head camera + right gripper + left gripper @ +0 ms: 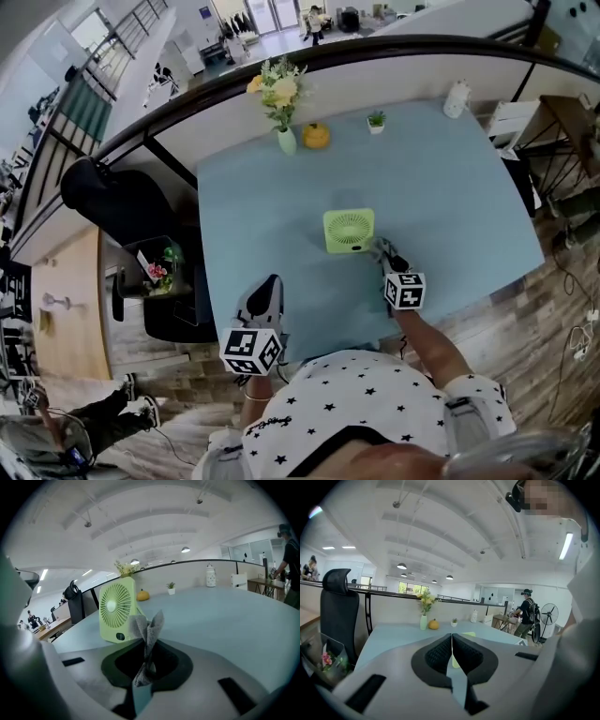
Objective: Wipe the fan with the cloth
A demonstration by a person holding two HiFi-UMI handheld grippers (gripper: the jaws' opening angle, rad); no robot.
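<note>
Right gripper (pixel 148 660): jaws clamped on the cloth (pixel 148 629); the grey cloth stands up from between the black pads in a crumpled fold. In the head view the right gripper (pixel 385 251) sits right of centre, its jaws pointing at the lower right corner of the fan (pixel 349 231); the cloth (pixel 379 246) lies just beside that corner; contact between cloth and fan cannot be confirmed. In the right gripper view the fan (pixel 117 613) occupies the left of centre, upright, its round grille facing the camera; the cloth overlaps its lower right edge.

Left gripper (pixel 452 652): jaws together with only a thin slit between the pads; nothing held. In the head view the left gripper (pixel 270 285) sits at lower centre-left, over the near edge of the table (pixel 450 187), well apart from the fan.

Fan: green, square housing, standing near the middle of the light blue table.

Far edge of the table, upper centre of the head view: a vase of flowers (pixel 285 131); an orange pumpkin-shaped object (pixel 316 136) just beside it; a small potted plant (pixel 376 122); a white jar (pixel 457 98) towards the upper right. A black chair (pixel 117 202) stands off the table at the left.
</note>
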